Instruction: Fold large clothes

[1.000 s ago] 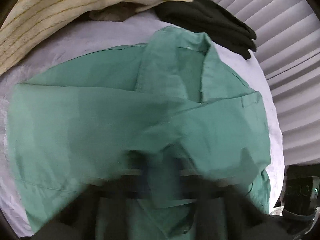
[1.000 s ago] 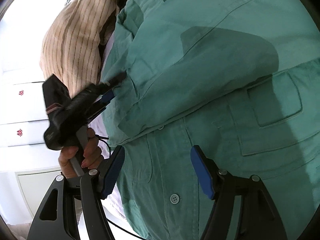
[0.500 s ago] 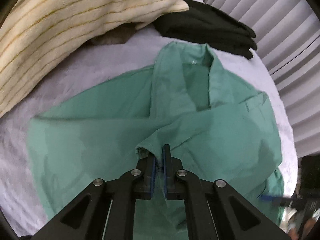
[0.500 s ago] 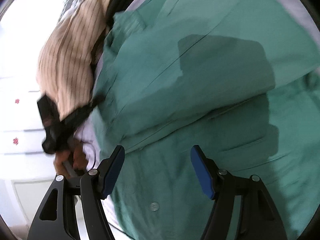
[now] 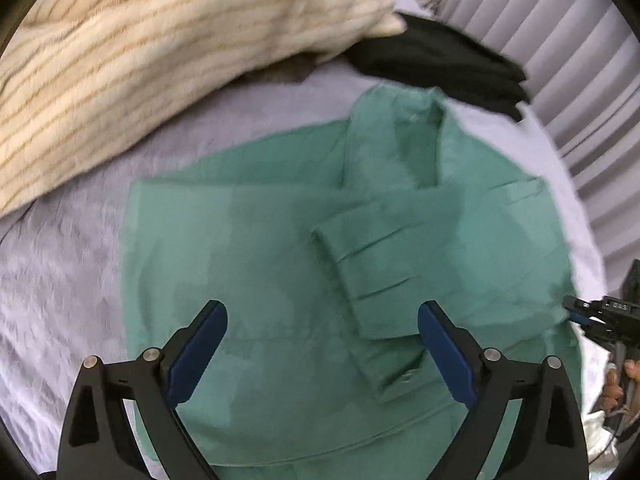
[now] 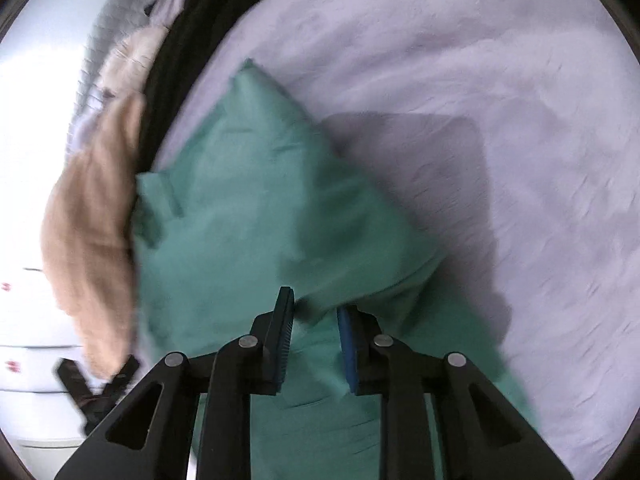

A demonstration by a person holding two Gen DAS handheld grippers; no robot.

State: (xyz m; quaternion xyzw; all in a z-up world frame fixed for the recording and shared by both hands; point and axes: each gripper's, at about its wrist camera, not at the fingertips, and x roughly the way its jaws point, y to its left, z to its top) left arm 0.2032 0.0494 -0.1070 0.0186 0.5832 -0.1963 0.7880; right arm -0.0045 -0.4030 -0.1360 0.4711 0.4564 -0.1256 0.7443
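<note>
On the pale bedspread (image 5: pixel 72 264), the green shirt (image 5: pixel 280 240) lies below the left gripper's (image 5: pixel 322 344) spread jaws.

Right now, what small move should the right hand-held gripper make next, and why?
Probably lift and carry the pinched fold across the green shirt. The right hand-held gripper has just been closing with shirt fabric between its pads; the left hand-held gripper stands open, its sleeve already laid.

Right gripper (image 6: pixel 314 320) jaws just been closing, green shirt (image 6: pixel 248 240) fold bunched between them. We see it lying on pale bed cover (image 6: pixel 500 100), black clothes (image 6: pixel 192 52) and tan striped fabric (image 6: pixel 92 248) at left.
</note>
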